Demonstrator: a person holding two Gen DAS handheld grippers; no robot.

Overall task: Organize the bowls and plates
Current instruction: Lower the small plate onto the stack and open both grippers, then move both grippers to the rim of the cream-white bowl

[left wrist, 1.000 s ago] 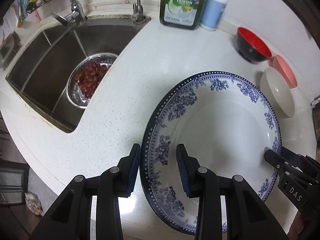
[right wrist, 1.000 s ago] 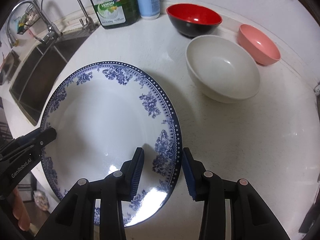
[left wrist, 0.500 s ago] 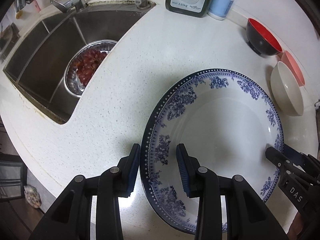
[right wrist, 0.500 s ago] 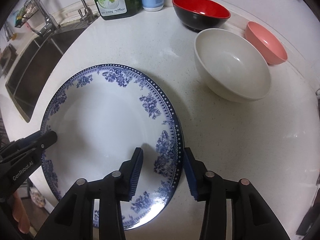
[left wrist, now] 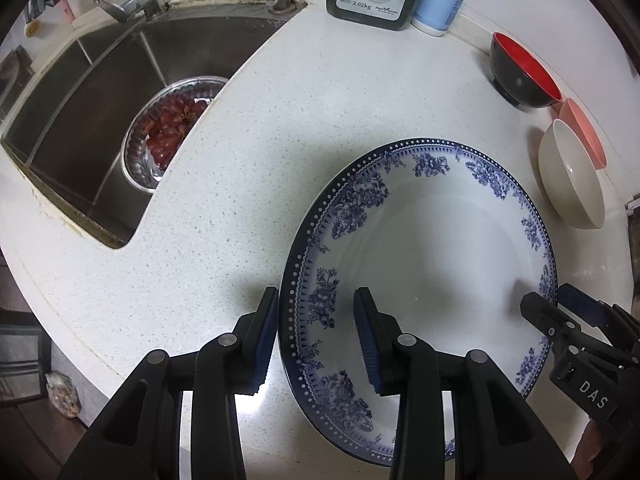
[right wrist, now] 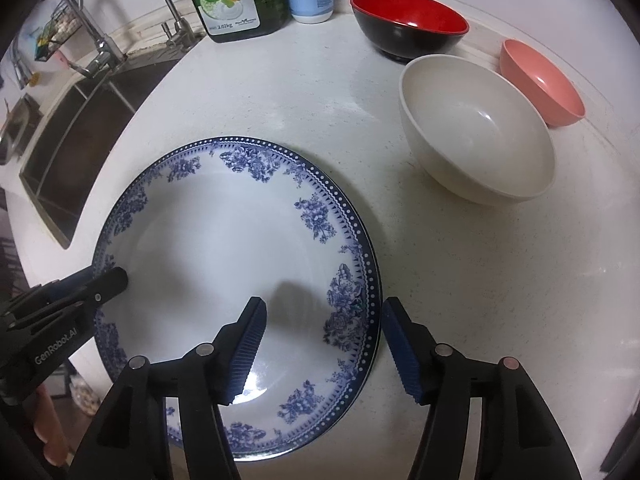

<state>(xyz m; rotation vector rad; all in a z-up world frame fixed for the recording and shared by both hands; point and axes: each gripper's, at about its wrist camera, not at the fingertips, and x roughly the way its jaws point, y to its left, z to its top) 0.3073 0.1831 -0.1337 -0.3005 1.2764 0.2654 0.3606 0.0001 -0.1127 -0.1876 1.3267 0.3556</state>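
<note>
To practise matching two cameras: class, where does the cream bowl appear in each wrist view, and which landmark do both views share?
Left wrist view: cream bowl at the far right edge, beside the pink bowl.
Right wrist view: cream bowl upper right, beyond the plate.
Shared landmark: the blue-patterned plate.

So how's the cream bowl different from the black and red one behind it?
The cream bowl is one pale colour inside and out; the black and red bowl is black outside, red inside. The cream bowl looks wider and sits nearer the plate; the black and red bowl sits by the wall. Both stand upright and empty.
</note>
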